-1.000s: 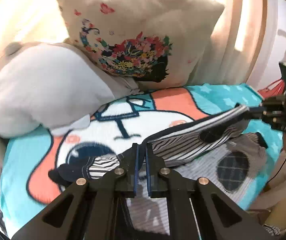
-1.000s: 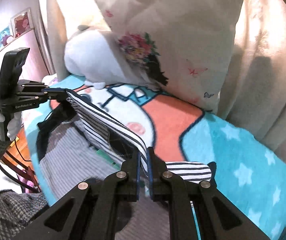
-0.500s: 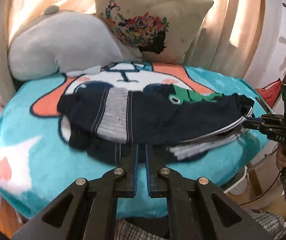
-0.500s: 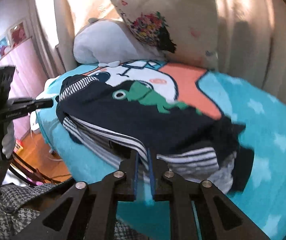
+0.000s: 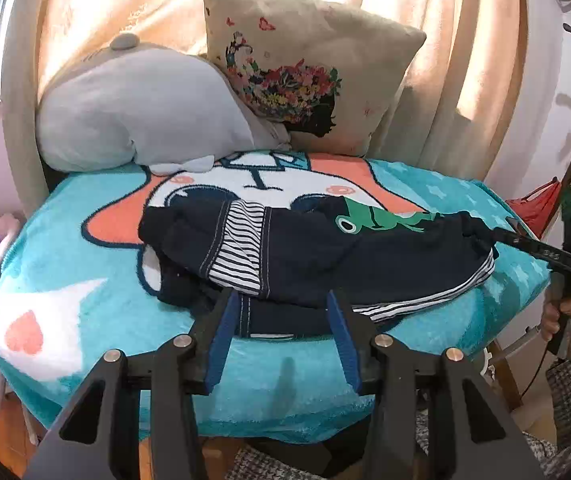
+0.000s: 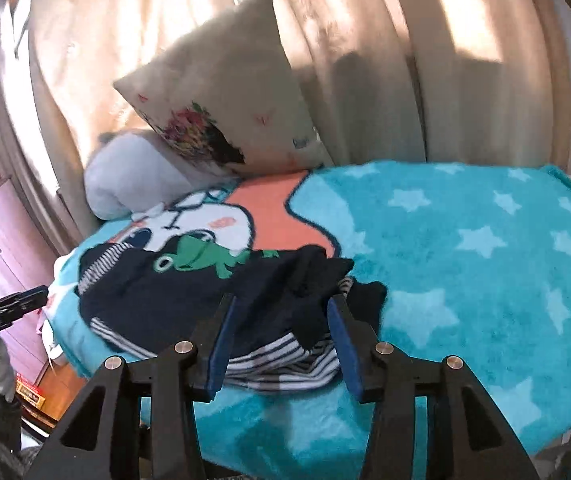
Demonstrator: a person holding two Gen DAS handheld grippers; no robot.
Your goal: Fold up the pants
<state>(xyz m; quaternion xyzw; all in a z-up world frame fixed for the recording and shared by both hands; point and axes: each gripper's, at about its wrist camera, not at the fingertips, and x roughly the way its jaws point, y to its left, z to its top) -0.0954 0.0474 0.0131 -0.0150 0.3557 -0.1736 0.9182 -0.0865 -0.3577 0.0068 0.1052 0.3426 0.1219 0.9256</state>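
From the left wrist view, the navy pants [image 5: 317,256], with a green frog print and striped lining, lie folded over on the turquoise cartoon blanket [image 5: 85,280], in front of the grey plush cushion [image 5: 137,108] and the floral pillow [image 5: 305,76]. The left gripper [image 5: 283,308] has its jaws opening, spread apart at the pants' near edge, the pads clear of the cloth. The right gripper [image 5: 505,235] reaches the pants' right end.

From the right wrist view, the pants [image 6: 205,288] lie on the blanket [image 6: 465,260] below the pillow [image 6: 225,120]. The right gripper [image 6: 281,312] is opening too; a bunched dark fold and striped hem sit between its jaws, unpinched.
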